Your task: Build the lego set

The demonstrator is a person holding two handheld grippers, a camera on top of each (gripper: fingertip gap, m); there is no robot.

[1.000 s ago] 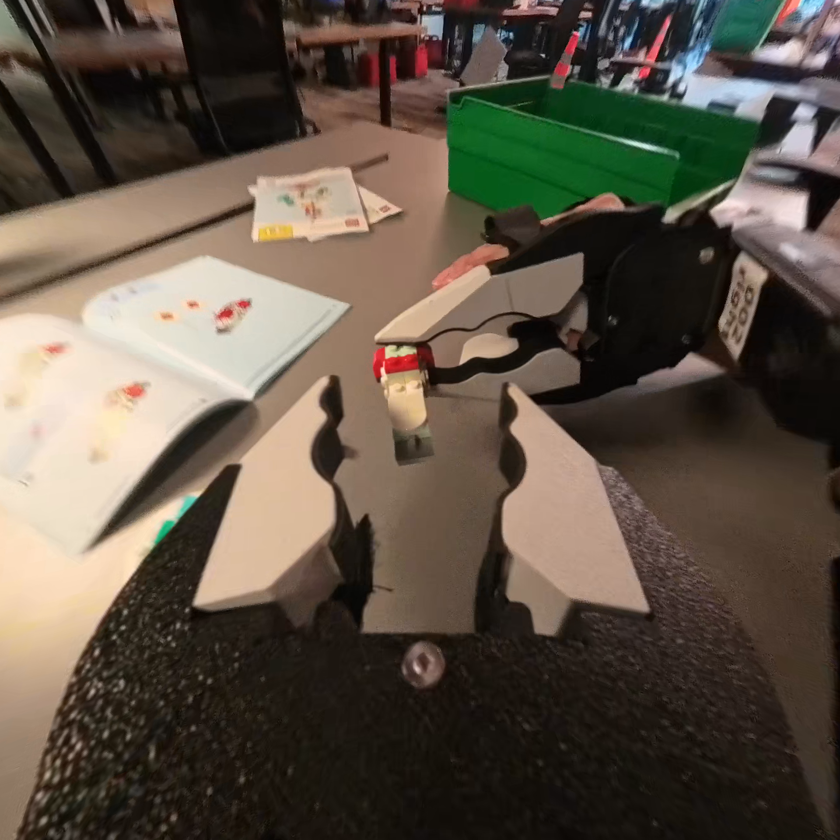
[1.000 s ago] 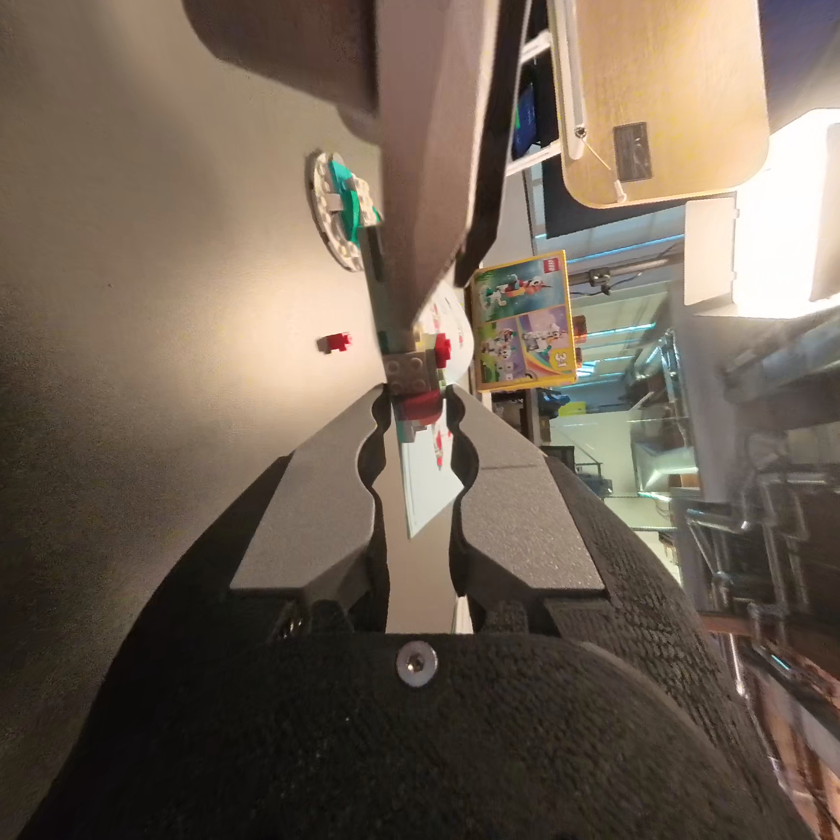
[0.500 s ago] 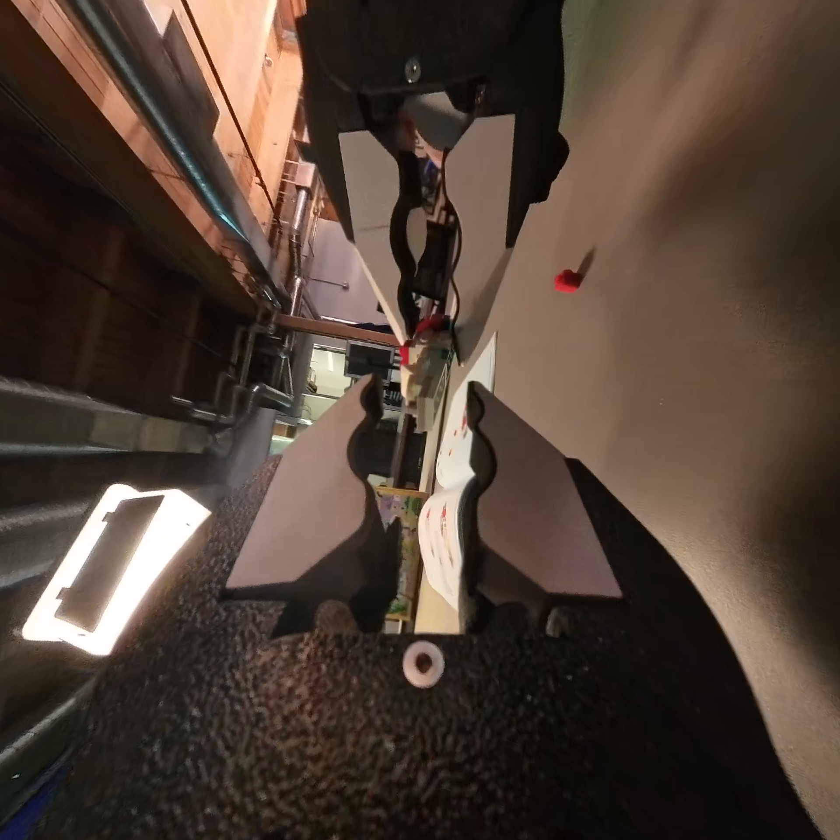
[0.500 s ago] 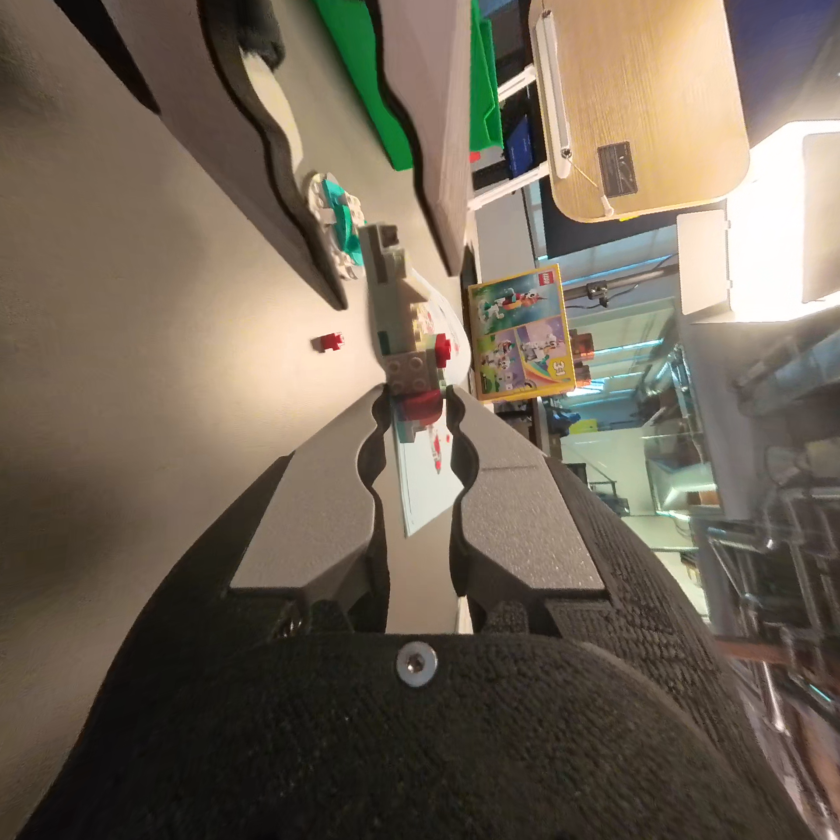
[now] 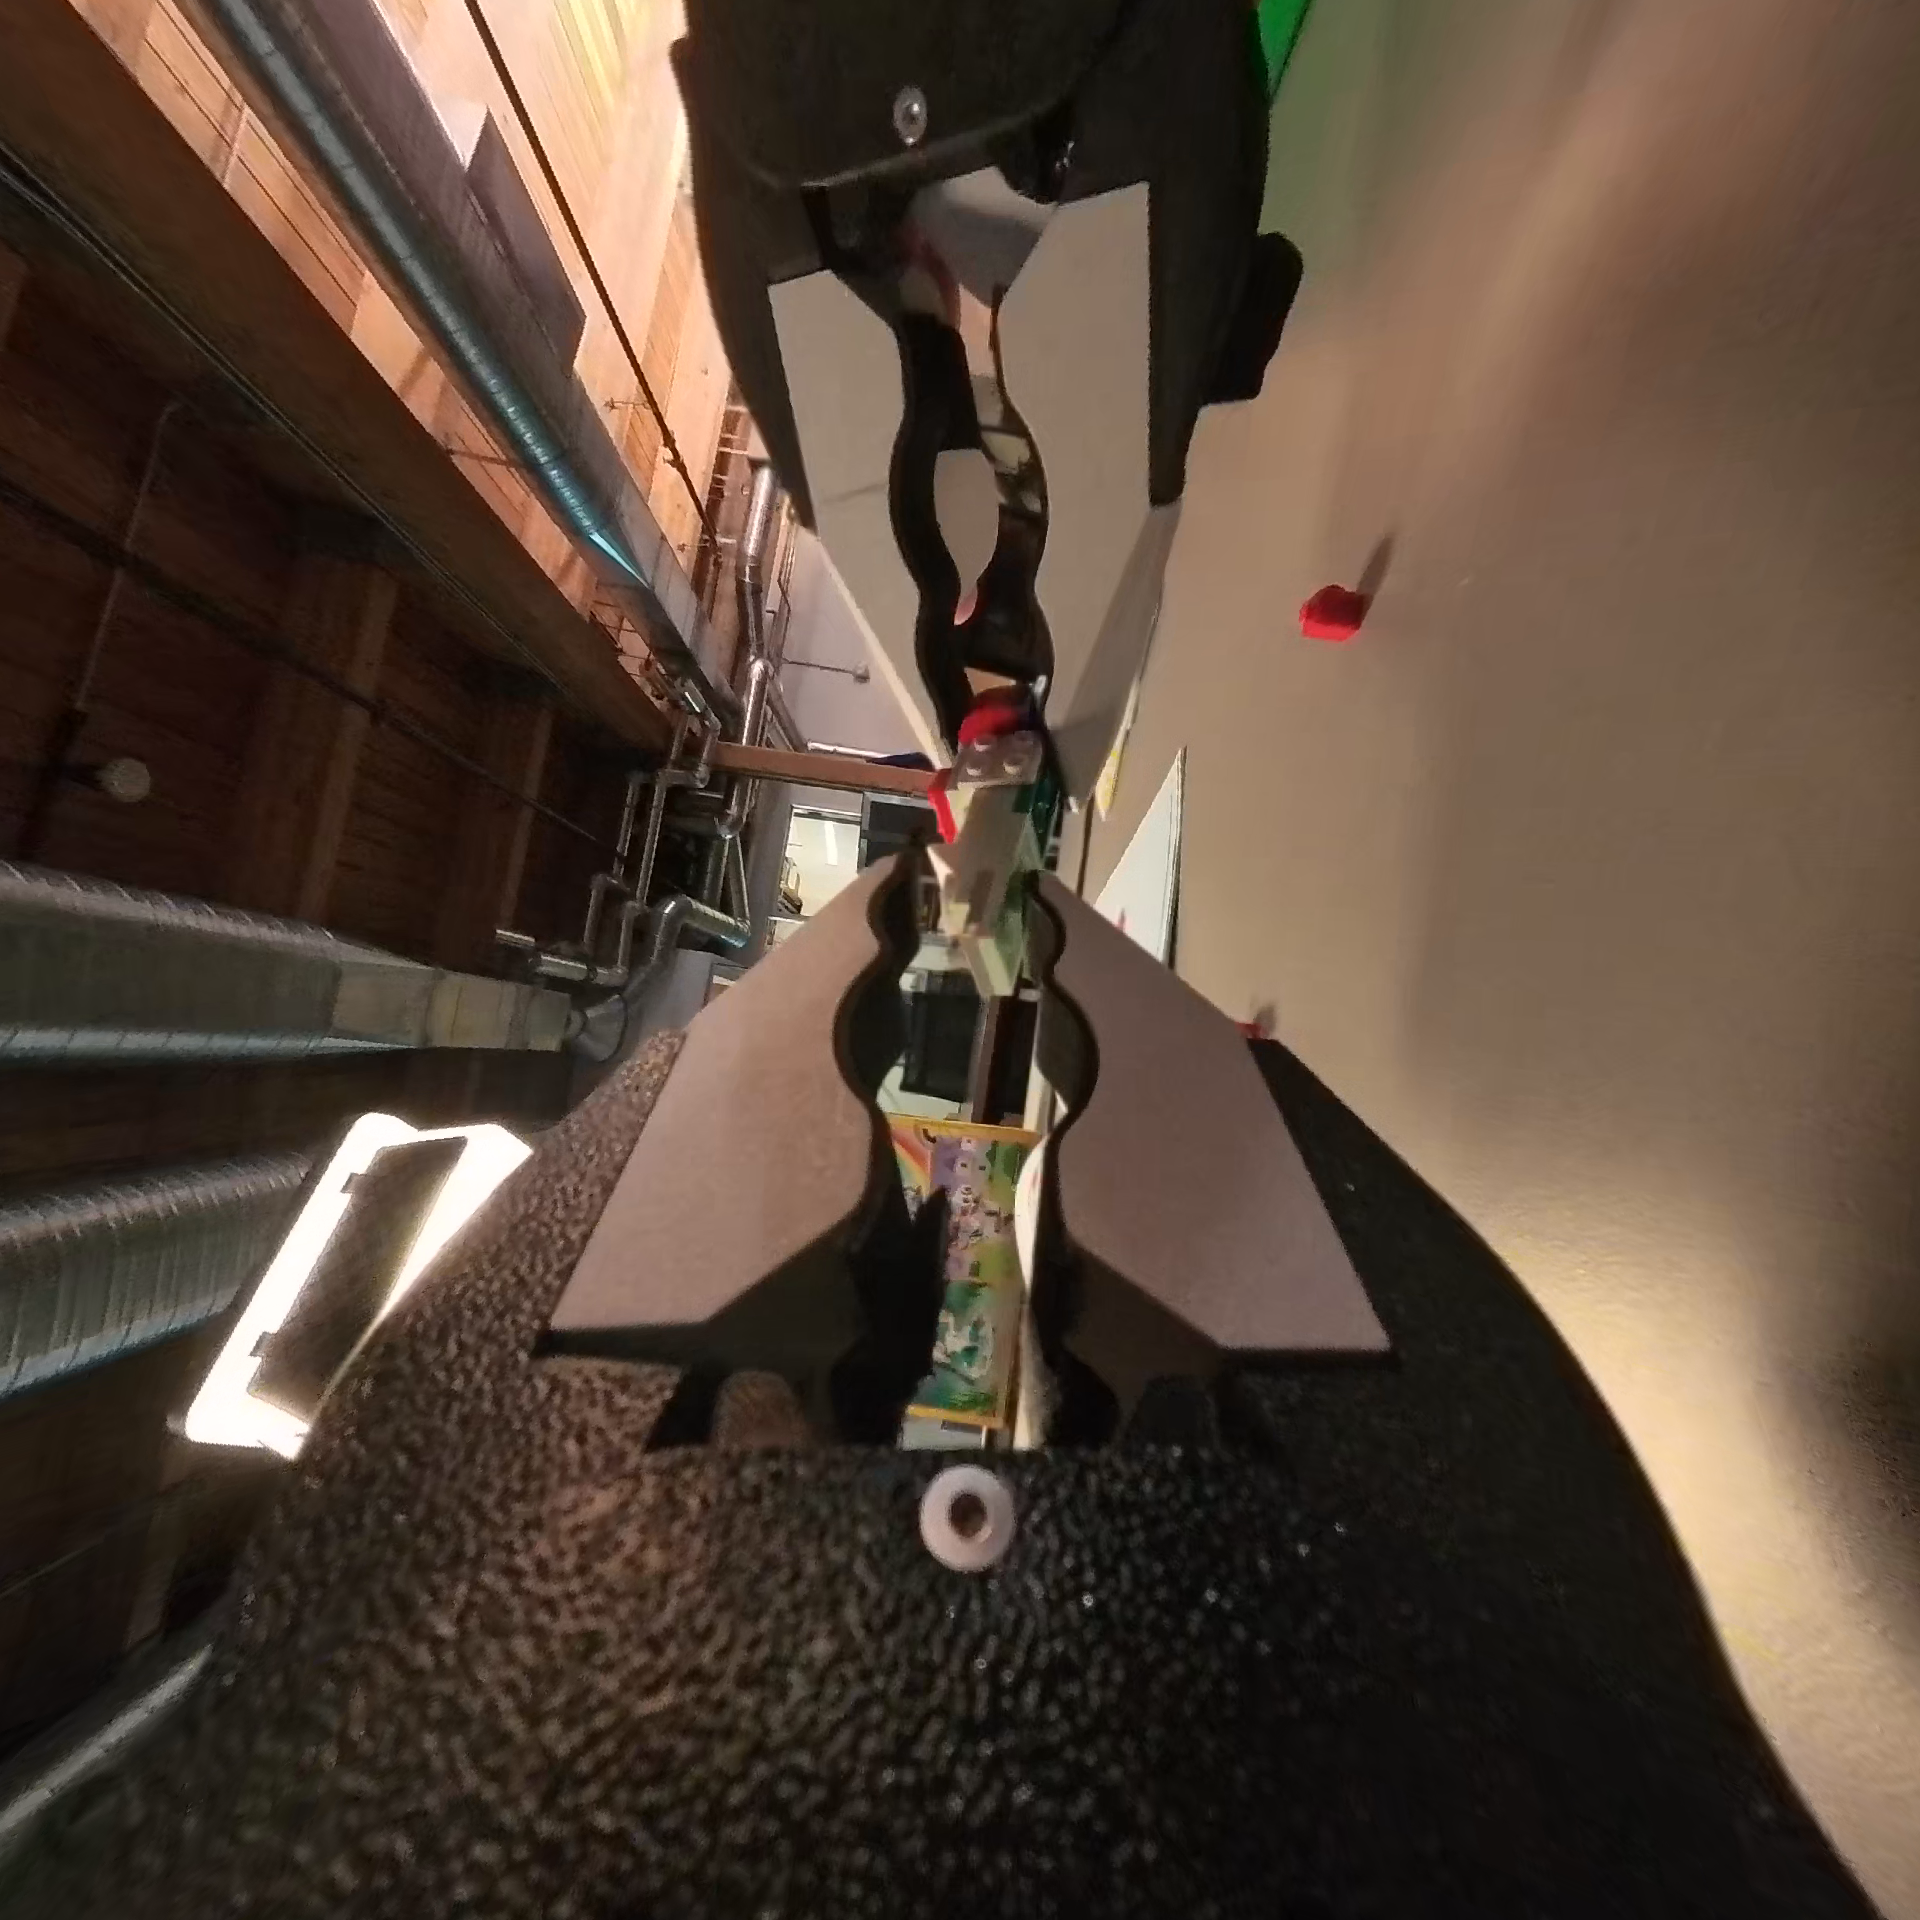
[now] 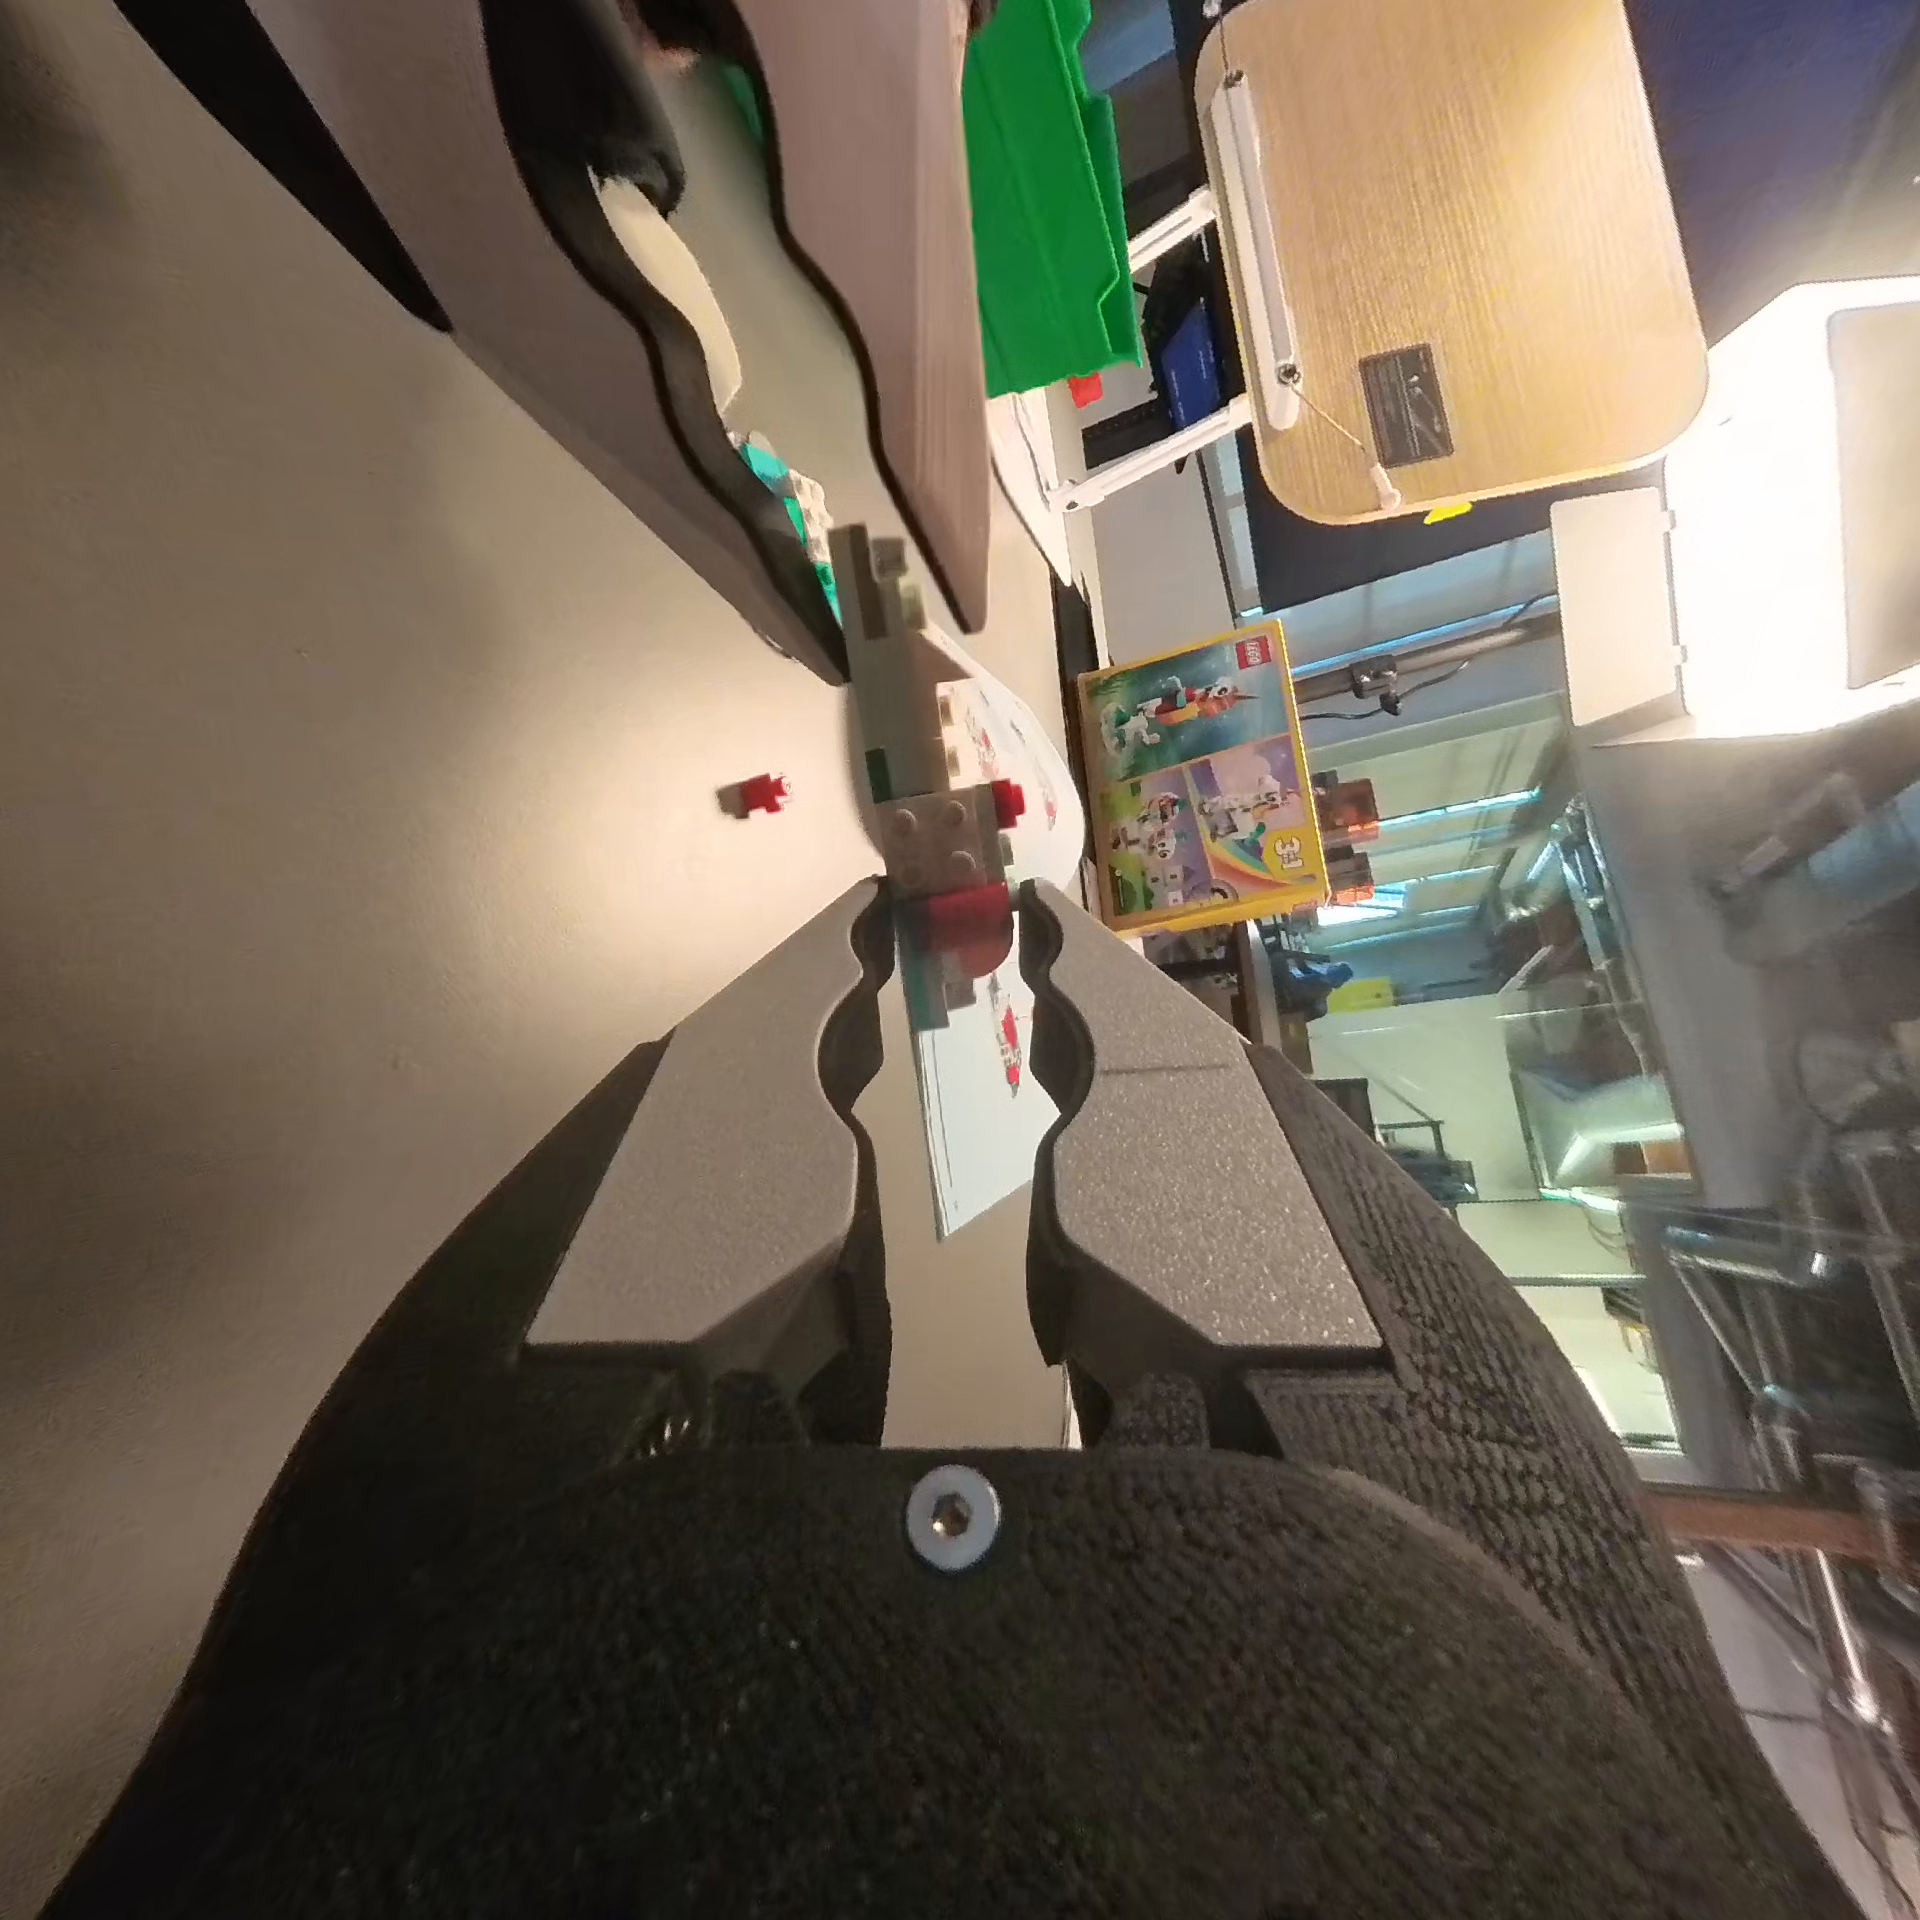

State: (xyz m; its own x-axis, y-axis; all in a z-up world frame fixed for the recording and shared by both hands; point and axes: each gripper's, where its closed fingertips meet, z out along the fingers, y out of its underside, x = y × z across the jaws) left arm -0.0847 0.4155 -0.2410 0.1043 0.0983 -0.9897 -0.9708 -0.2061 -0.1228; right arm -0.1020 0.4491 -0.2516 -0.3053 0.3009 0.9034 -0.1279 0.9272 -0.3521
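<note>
A small lego assembly (image 6: 914,748) of grey, white, red and green pieces hangs in the air between my two grippers, which face each other tip to tip above the table (image 6: 312,831). My right gripper (image 6: 954,894) is shut on its red end. My left gripper (image 5: 971,873) is closed to a narrow gap around the other, white and grey end (image 5: 987,904). The left gripper also shows at the top of the right wrist view (image 6: 899,644), and the right gripper shows at the top of the left wrist view (image 5: 1008,743).
A loose red brick (image 6: 755,795) lies on the table beside the grippers. A teal and white round piece (image 6: 790,499) lies behind the left fingers. An open instruction booklet (image 6: 977,1122), a yellow lego box (image 6: 1195,779) and a green bin (image 6: 1039,208) lie beyond. Spacing between my two grippers at the tips: around 5 cm. My right tips are roughly 7 cm from the loose red brick (image 6: 755,795).
My left gripper has swung round to face the right gripper, and its jaws have narrowed from wide open to a small gap around the assembly's far end. The right gripper has kept its hold.
</note>
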